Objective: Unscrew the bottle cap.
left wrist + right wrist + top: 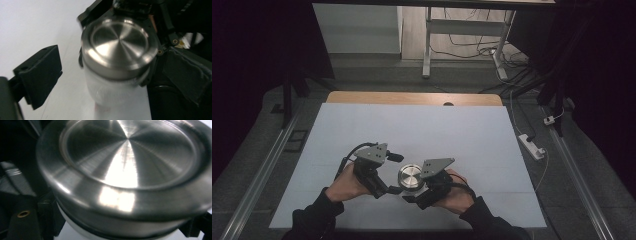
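A white jar (410,176) with a brushed metal lid (120,47) stands near the front of the white table top (412,125). My right gripper (414,192) is shut on the jar's body, below the lid (130,162), which looms close in the right gripper view. My left gripper (391,190) sits just left of the jar and is open. One of its black pads (40,75) stands apart from the jar's side, with white table between them. Its other jaw is hidden from me.
A wooden strip (412,98) runs along the table's far edge. To the right, a white power strip (532,146) and cables lie on the floor. Metal rails (262,170) flank the table, and a desk frame (428,45) stands beyond it.
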`<state>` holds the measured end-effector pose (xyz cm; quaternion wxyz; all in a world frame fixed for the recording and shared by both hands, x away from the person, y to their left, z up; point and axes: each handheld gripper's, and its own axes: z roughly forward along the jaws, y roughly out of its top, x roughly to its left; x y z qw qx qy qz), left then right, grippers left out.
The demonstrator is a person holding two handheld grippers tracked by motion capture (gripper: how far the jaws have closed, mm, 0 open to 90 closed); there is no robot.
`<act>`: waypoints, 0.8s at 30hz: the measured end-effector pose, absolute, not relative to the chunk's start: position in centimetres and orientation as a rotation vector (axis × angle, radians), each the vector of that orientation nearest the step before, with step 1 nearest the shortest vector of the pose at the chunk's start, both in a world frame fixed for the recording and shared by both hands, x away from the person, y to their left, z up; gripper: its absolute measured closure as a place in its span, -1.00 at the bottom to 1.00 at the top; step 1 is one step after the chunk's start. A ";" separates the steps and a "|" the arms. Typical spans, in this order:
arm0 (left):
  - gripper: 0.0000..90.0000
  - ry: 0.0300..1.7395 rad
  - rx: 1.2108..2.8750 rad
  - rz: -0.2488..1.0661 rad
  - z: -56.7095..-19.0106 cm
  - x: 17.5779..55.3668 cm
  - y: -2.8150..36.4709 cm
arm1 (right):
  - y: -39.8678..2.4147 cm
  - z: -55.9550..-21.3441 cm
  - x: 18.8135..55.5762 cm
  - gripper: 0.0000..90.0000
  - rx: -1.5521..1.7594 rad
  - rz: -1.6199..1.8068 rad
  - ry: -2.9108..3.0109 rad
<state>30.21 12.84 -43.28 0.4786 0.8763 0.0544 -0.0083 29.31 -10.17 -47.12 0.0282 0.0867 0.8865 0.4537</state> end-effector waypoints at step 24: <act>-0.56 0.306 2.126 0.148 -42.6 29.2 10.0 | -10.1 -46.6 29.4 -0.68 0.388 1.324 2.651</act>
